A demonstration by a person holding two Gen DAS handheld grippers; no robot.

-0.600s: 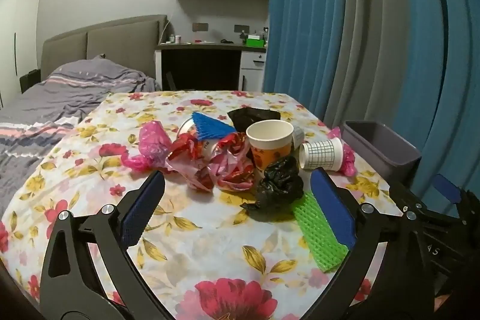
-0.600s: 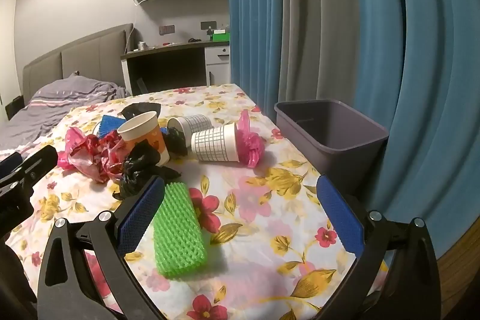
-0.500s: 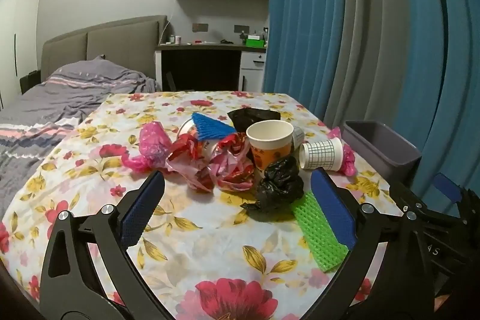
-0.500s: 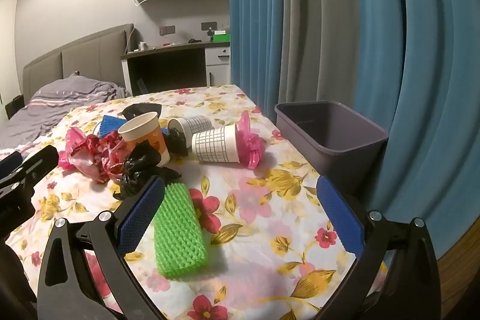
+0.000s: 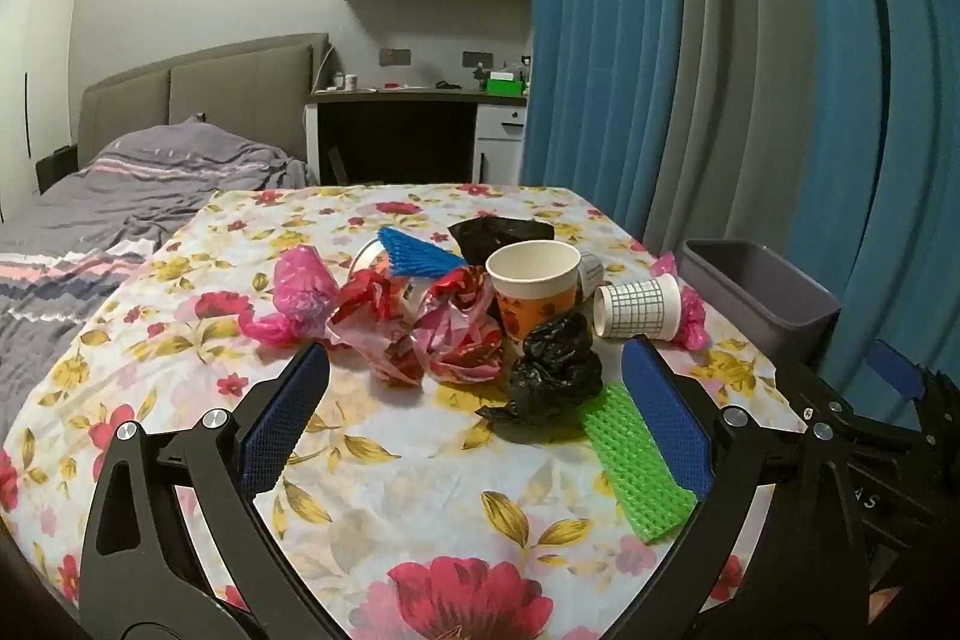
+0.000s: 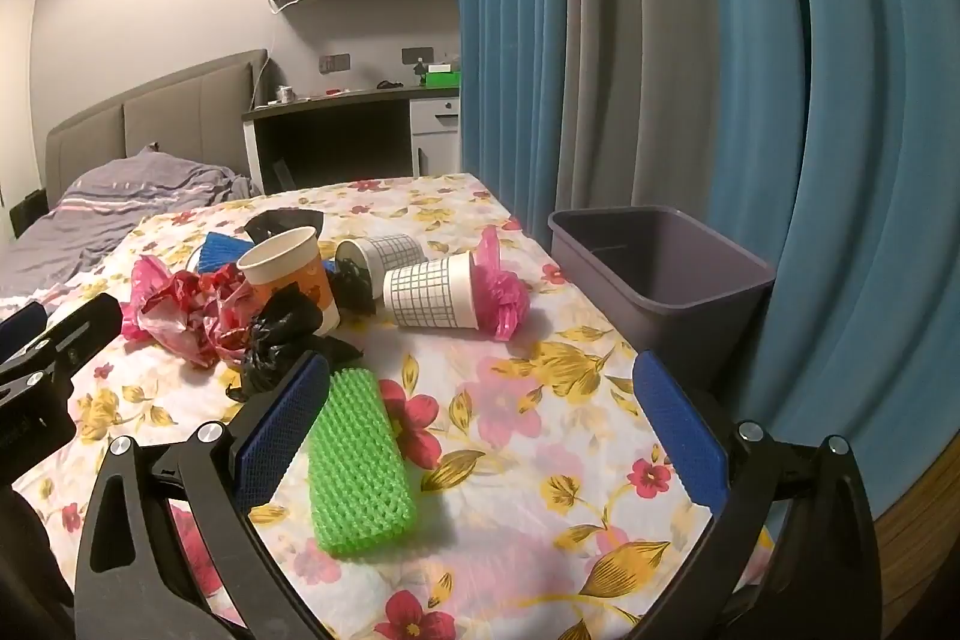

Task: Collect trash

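Observation:
Trash lies heaped on a floral tablecloth [image 5: 420, 490]: a green foam net [image 6: 357, 466] [image 5: 636, 466], a crumpled black bag [image 5: 555, 370] [image 6: 282, 334], an upright orange paper cup [image 5: 537, 289] [image 6: 294, 265], two checked cups on their sides [image 6: 432, 298] [image 5: 639, 307], red and pink bags [image 5: 420, 322] [image 6: 186, 310] and a blue foam net [image 5: 417, 253]. A grey bin [image 6: 660, 274] [image 5: 762, 292] stands at the table's right edge. My left gripper [image 5: 474, 418] is open and empty, near the black bag. My right gripper [image 6: 480, 430] is open and empty, over the green net.
A bed [image 5: 120, 196] lies to the left beyond the table. A dark desk [image 5: 396, 136] stands behind it, with shelves above. Blue and grey curtains [image 6: 660, 40] hang close on the right, behind the bin.

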